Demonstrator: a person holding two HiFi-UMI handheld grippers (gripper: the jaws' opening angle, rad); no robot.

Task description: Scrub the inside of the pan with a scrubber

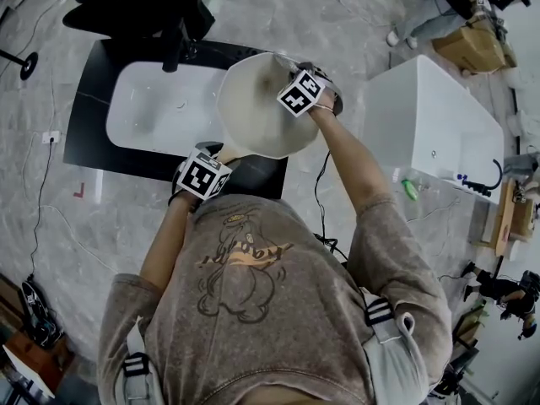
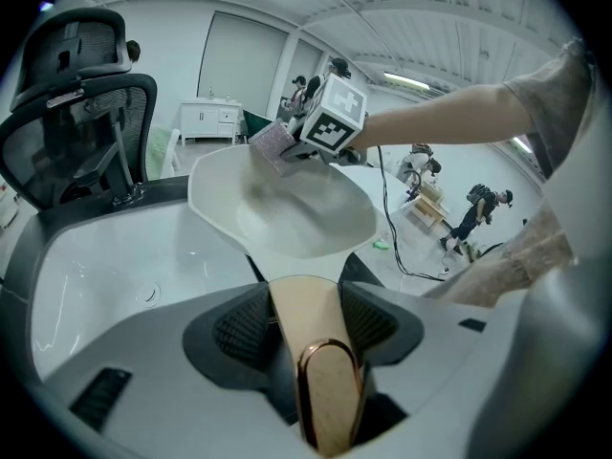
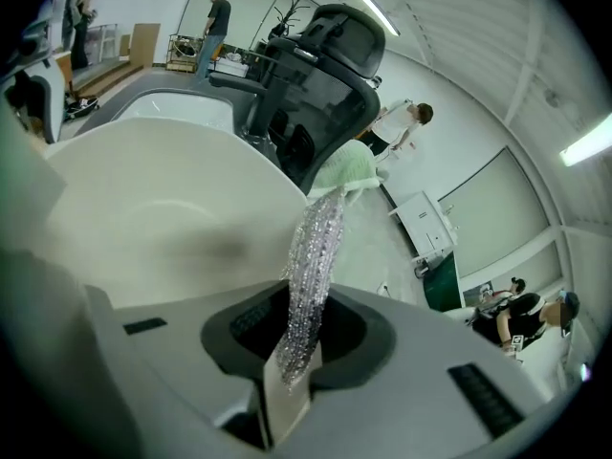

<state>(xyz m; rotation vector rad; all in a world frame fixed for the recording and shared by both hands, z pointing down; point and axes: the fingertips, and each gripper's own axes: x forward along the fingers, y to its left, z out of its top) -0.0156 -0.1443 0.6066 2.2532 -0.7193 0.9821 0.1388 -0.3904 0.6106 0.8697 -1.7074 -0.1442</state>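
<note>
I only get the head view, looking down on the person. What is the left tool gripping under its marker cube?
Observer: The left gripper is clamped on the gold-coloured handle of the pan, as the left gripper view shows.
Visitor: And the right one?
Observer: The right gripper pinches a glittery silver scrubber between its jaws.
Visitor: Where is the scrubber on the pan?
Observer: In the left gripper view it sits against the inner wall, near the far rim.
</note>
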